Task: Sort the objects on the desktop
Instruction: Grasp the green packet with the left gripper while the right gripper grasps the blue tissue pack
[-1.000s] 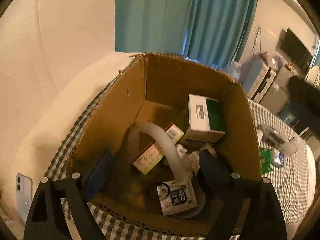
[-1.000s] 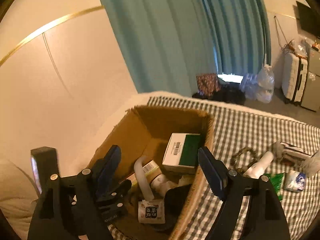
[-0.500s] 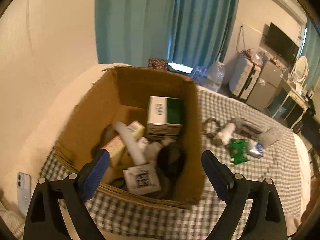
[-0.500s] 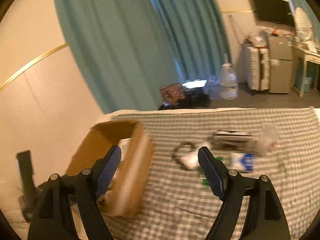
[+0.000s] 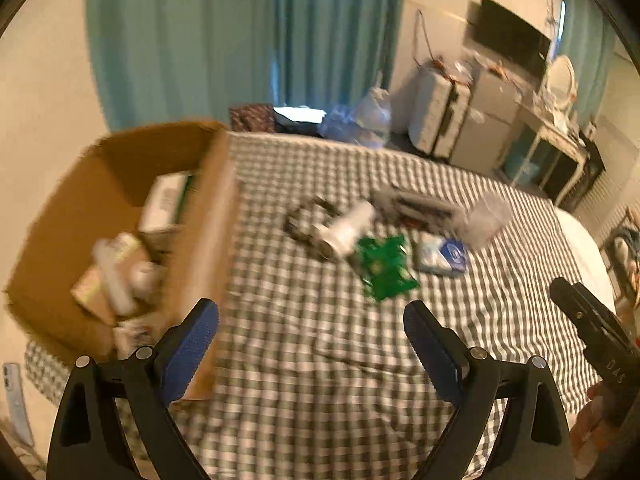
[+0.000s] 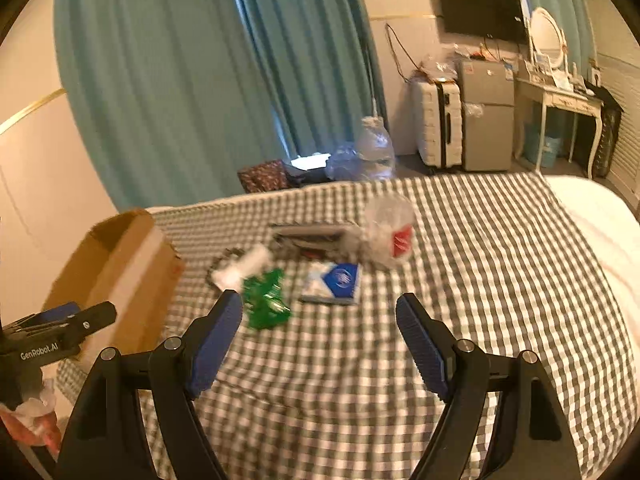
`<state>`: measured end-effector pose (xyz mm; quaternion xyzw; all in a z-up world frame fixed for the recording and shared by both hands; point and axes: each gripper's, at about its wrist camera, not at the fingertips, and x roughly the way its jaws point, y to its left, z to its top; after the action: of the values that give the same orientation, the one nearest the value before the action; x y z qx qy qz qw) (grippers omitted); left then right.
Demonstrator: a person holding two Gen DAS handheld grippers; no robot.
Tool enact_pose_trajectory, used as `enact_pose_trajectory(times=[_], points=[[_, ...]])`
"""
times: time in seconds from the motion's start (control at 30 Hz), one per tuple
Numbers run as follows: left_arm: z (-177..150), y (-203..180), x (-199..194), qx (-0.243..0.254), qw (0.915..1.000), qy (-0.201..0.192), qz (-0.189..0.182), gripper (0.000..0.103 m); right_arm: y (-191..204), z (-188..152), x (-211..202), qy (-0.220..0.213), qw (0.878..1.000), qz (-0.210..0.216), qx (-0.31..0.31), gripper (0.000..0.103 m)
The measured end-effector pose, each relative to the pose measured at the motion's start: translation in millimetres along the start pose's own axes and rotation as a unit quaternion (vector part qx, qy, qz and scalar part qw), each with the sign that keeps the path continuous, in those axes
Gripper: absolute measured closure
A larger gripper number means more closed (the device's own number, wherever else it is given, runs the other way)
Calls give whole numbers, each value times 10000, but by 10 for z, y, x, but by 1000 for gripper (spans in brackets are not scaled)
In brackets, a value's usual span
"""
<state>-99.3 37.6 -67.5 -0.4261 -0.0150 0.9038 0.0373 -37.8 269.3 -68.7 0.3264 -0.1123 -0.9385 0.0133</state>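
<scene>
Both grippers, left (image 5: 310, 350) and right (image 6: 318, 340), agape and empty, green packet (image 6: 266, 298) just ahead, nearer the right one's left finger.

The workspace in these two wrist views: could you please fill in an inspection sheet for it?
Surface: checked cloth, wrinkled.
Job's things: cardboard box at left, holding boxes and packets; loose on the cloth lie a green packet, blue-and-white packet, white tube, clear bag.
Clutter: phone beside the box.
Grippers: left gripper open, empty; right gripper open, empty.
Cables: wires on the far wall.
Surroundings: teal curtains, suitcase, television.
</scene>
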Motion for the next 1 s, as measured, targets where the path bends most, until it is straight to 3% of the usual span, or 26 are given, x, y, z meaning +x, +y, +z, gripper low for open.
enact_pose_trajectory(times=[0.17,0.3,0.5,0.63,0.8,0.9,0.97,1.0], points=[[-30,-290,499,-67,9992,293,-265,7,-225,-42,289,254,9996,-86,18,24],[17,-467,940,-75,9983,455,-360,7,-366,-56,498,370,9986,-28,370,24],[88,-580,1530,202,9983,540,60,7,-513,-36,831,627,9971,-124,409,24],[85,-459,1864,-191,9972,714,-101,7,-508,11,1062,670,9974,-43,253,24],[5,-336,1910,28,9988,320,366,9,-297,27,1321,767,9969,156,-109,24],[-25,-140,1884,-174,9993,241,231,23,-135,3,1446,825,9960,151,-308,24],[-21,-84,1857,-226,9992,194,267,41,-62,-6,1510,803,9961,18,-352,24],[-13,-63,1848,-208,9992,175,290,44,-34,-23,1546,816,9961,-47,-333,24]])
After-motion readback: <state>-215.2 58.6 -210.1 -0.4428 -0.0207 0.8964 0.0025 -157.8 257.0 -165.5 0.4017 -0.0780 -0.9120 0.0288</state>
